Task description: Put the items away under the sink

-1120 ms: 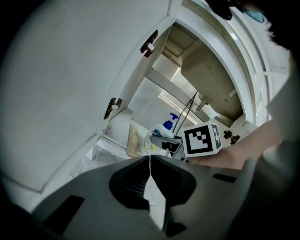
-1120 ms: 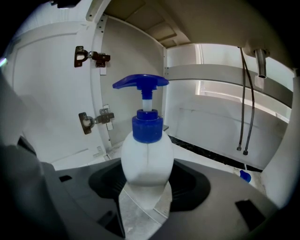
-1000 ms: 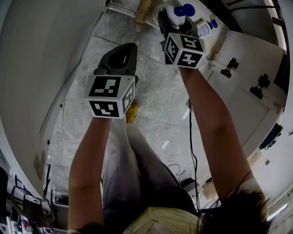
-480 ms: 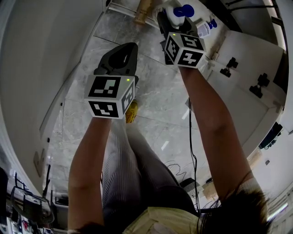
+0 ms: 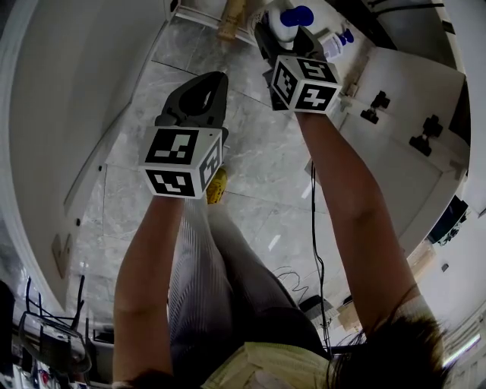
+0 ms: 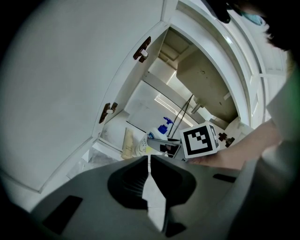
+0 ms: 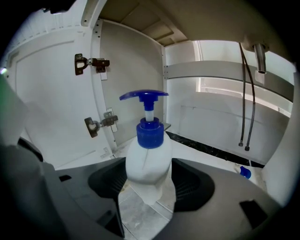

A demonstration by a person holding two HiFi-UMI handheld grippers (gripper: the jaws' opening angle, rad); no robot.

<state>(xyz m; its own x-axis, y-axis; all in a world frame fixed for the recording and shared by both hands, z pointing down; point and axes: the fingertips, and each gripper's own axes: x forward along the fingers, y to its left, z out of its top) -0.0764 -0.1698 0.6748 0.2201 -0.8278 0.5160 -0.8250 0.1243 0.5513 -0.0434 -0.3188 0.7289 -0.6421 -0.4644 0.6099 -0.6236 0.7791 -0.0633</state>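
Grasp status, right gripper: jaws are clenched on the lower body of a white plastic pump bottle with a blue dispenser head. The bottle stands upright between the jaws, with its spout pointing to the left in the right gripper view. The bottle is held at the front opening of the white under-sink cabinet, above the grey marbled floor tiles, and no view shows it resting on any surface. Left gripper: jaws are closed together with nothing between them, leaving only a thin slit. This gripper is held over the floor, nearer the person than the right gripper and to its left. Inside the cabinet, two thin flexible hoses hang down at the rear right. A second white bottle with a blue pump top lies tilted just beside the right gripper on its right. A tall tan bottle stands at the cabinet's front edge, to the left of the held bottle. The white cabinet door is swung open on the right side, with its dark hinges exposed. A black cable runs across the floor below the right forearm.
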